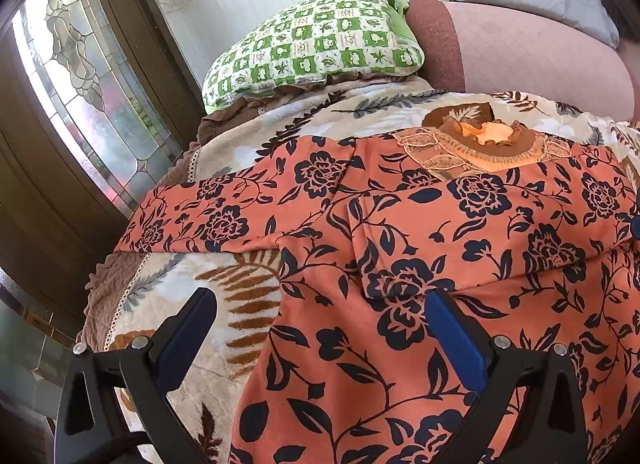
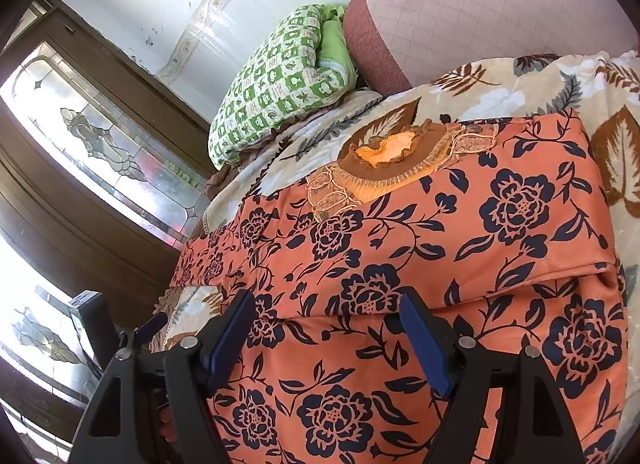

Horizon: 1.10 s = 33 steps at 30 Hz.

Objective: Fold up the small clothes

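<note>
Orange floral garment lies spread on a leaf-print blanket over the bed, right sleeve apparently folded in. Left tongs and right tongs hover wide, empty; the left sleeve likely needs folding next.

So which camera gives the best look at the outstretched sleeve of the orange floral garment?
Left wrist: the sleeve lies full length across the leaf-patterned blanket. In the right wrist view the sleeve is foreshortened at the garment's far left.

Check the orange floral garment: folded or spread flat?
Partly folded: the orange floral garment has one side doubled over the front, while its left sleeve lies spread.
</note>
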Tool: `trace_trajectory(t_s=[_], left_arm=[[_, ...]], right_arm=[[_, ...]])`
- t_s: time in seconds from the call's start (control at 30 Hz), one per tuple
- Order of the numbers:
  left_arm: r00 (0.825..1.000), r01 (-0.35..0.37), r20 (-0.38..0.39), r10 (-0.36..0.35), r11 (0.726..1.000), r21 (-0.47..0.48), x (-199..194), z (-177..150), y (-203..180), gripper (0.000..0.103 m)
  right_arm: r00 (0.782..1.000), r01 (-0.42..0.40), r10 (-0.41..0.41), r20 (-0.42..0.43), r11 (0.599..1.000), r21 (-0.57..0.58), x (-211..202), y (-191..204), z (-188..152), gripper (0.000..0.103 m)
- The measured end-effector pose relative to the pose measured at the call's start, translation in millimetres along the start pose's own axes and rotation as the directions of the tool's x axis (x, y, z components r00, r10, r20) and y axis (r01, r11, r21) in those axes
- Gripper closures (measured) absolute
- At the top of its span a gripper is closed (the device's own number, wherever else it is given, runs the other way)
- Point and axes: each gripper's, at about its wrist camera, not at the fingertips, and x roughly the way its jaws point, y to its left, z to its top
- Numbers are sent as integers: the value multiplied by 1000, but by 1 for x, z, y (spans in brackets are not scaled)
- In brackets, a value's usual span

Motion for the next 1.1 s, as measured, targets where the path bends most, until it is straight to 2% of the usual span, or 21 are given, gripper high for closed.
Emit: trace_trajectory(t_s=[0.53, 0.6, 0.67, 0.77, 0.8, 0.9, 1.0, 1.07, 1.1], left_arm=[[1000, 23, 2, -23, 1000, 7, 0, 3, -11, 0], [997, 70, -25, -70, 998, -1, 12, 5, -11, 0], [989, 131, -67, -133, 991, -40, 28, 8, -6, 0], [968, 198, -117, -220, 965, -173, 59, 15, 13, 0], [969, 189, -117, -219, 956, -225, 70, 18, 22, 0], [977, 145, -112, -183, 948, -284, 87, 25, 34, 0], [968, 156, -134, -213, 926, -345, 102, 27, 47, 0], [962, 138, -162, -221, 902, -410, 114, 25, 63, 6], [962, 120, -172, -212, 895, -430, 118, 23, 71, 10]], right_arm=[[1000, 2, -3, 12, 1000, 12, -1, -7, 3, 25], [1000, 15, -15, 26, 1000, 18, -3, -16, 8, 25], [998, 29, -31, 52, 999, 43, -6, -32, 13, 25], [993, 57, -71, 93, 989, 140, -11, -71, 23, 26], [991, 61, -81, 104, 982, 181, -12, -86, 26, 27], [991, 37, -73, 113, 955, 293, -12, -122, 32, 35], [994, 30, -67, 89, 932, 361, -5, -143, 35, 42], [994, 84, -105, 39, 929, 359, 4, -150, 35, 48], [991, 125, -132, -4, 928, 351, 13, -154, 33, 58]])
